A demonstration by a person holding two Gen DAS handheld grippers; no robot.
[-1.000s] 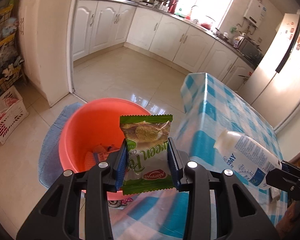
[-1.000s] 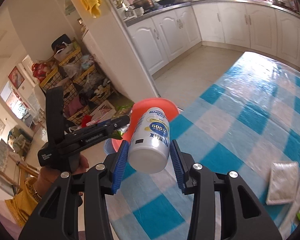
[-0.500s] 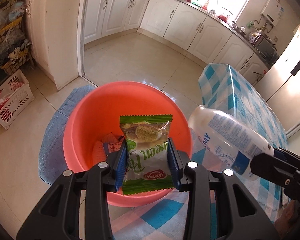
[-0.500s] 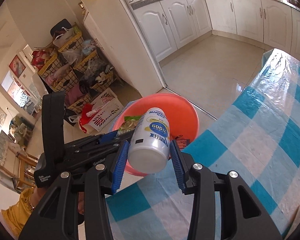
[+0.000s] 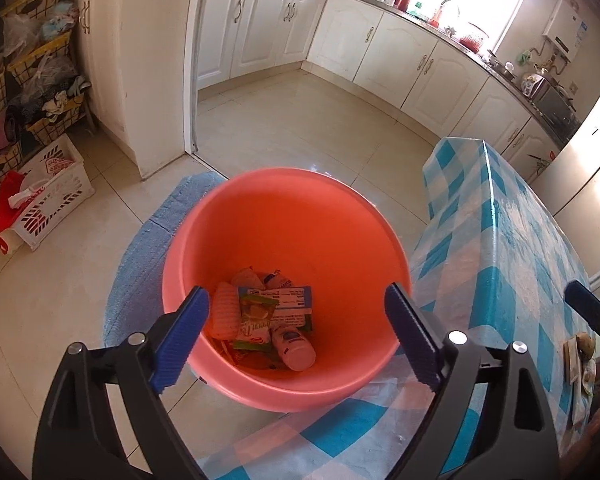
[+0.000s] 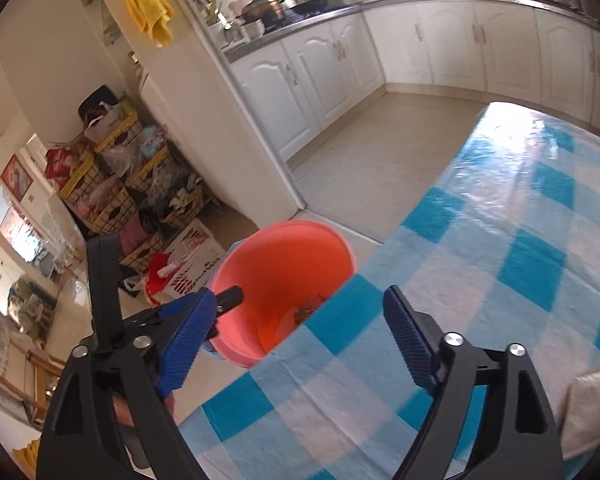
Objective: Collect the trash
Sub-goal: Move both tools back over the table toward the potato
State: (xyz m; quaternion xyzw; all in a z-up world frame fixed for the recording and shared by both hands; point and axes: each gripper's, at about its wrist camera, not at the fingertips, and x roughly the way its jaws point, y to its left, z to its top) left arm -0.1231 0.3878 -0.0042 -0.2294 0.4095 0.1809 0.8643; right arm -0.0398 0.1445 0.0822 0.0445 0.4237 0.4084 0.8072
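An orange bucket [image 5: 300,220] stands on the floor by the table's corner; it also shows in the right wrist view [image 6: 288,248]. In it lie a green snack packet [image 5: 254,322], a white bottle [image 5: 294,348] and other wrappers. My left gripper [image 5: 296,336] is open and empty, right above the bucket. My right gripper [image 6: 296,340] is open and empty above the table's edge, with the bucket just beyond it. The left gripper's tip [image 6: 228,296] shows at the bucket's rim in the right wrist view.
The table has a blue-and-white checked cloth [image 5: 500,248], with small scraps [image 5: 580,352] at its right edge and a pale cloth [image 6: 588,404]. A blue mat [image 5: 148,256] lies under the bucket. A white crate [image 5: 48,192] and stacked baskets [image 5: 20,80] stand at the left.
Both grippers have opened. The green packet and the white bottle have dropped into the bucket. The right gripper has pulled back over the table.
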